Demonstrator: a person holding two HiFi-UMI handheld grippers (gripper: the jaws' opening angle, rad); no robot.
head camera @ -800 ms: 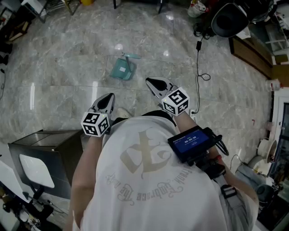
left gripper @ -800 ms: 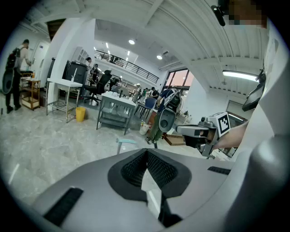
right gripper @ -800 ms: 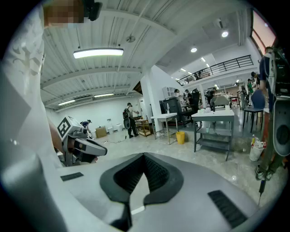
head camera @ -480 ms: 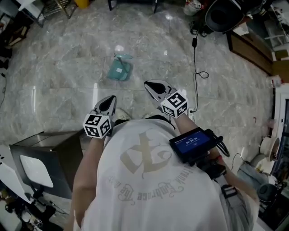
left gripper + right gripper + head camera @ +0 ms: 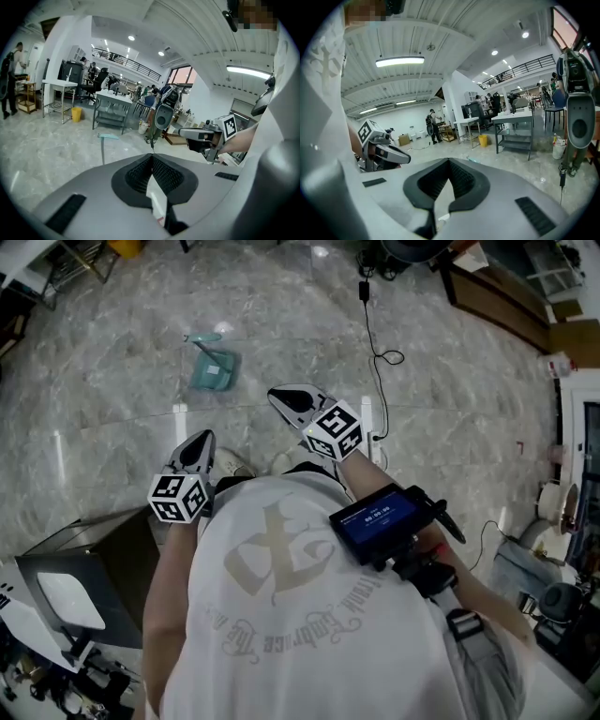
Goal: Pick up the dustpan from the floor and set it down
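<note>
A teal dustpan with an upright handle stands on the grey marble floor, ahead of both grippers. In the left gripper view its thin handle rises left of the jaws. The right gripper view shows only a small teal bit of the dustpan past the jaw tips. My left gripper is shut and empty, held short of the dustpan and to its lower left. My right gripper is also shut and empty, to the dustpan's right. Neither touches the dustpan.
A metal cabinet stands at my lower left. A black cable runs over the floor on the right. Tables, a yellow bin and people stand far off. My shoe shows between the grippers.
The head view has swung, so the dustpan and both grippers sit further left in the picture. Both grippers stay shut and empty, about as far from the dustpan as before.
</note>
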